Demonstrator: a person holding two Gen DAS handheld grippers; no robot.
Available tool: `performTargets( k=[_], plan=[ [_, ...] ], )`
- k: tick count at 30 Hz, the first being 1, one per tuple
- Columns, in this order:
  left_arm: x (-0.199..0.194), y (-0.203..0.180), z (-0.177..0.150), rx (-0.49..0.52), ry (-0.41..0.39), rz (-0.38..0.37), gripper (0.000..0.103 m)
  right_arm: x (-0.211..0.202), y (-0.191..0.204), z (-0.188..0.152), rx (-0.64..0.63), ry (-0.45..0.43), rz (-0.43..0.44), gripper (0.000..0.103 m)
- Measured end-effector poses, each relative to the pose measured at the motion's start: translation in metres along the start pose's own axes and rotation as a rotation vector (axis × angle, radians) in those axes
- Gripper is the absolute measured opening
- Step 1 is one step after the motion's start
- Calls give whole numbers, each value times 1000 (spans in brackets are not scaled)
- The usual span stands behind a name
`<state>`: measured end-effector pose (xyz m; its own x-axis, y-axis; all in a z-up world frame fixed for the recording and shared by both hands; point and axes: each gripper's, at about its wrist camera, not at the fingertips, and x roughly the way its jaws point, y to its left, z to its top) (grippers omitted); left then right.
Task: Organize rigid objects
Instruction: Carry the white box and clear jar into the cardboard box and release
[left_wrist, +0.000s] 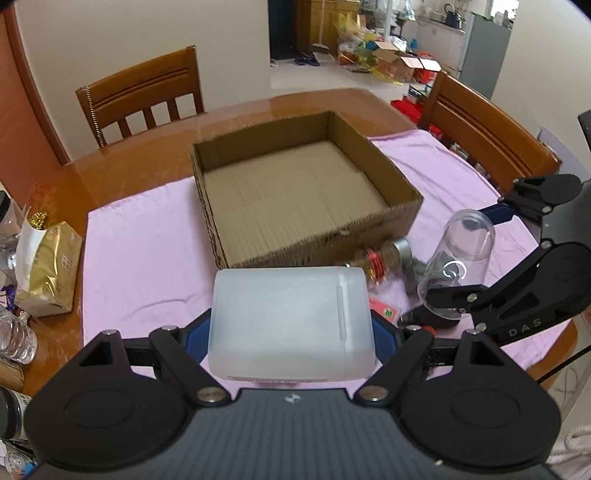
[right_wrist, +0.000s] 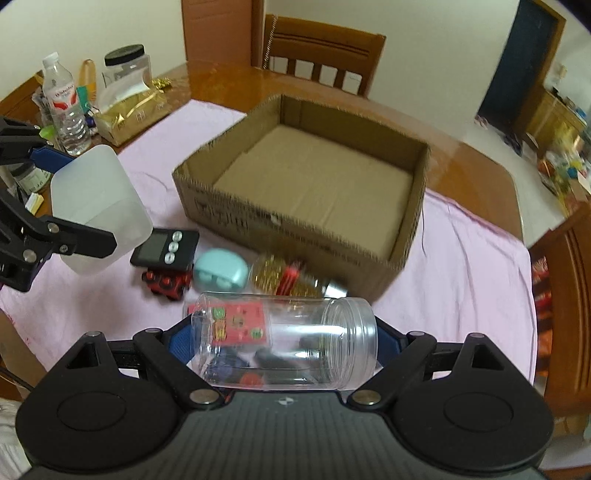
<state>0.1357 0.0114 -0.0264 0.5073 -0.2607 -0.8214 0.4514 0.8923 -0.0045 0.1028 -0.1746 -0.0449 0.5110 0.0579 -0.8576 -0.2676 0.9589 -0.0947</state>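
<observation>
- Left hand-held gripper (left_wrist: 291, 332) grasps tub (left_wrist: 291, 321); right hand-held gripper (right_wrist: 284, 343) grasps jar (right_wrist: 284, 339), long axis crosswise
- Both held above tabletop; empty box (left_wrist: 402, 218) lies straight ahead, left nearer by my estimate

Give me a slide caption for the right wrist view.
Right gripper holds a clear plastic jar sideways before an empty cardboard box; left gripper holds a frosted container.

cardboard box (right_wrist: 295, 221): 1 | clear jar (right_wrist: 284, 343): 1 | frosted container (left_wrist: 291, 321): 1 | chairs (left_wrist: 144, 96): 2
</observation>
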Motion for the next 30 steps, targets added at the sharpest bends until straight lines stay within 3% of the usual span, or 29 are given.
performTargets(
  k=[13,18,30],
  plan=[
    [16,11,59,45,-84,59,82,-1,-14,33,-27,-80,-18,93],
    [40,16,90,61,-113,63,82,-1,-25,48,4,-113,-32,93],
    [116,32,146,29,-98,94,82,11,-43,64,68,-130,-48,93]
  ],
)
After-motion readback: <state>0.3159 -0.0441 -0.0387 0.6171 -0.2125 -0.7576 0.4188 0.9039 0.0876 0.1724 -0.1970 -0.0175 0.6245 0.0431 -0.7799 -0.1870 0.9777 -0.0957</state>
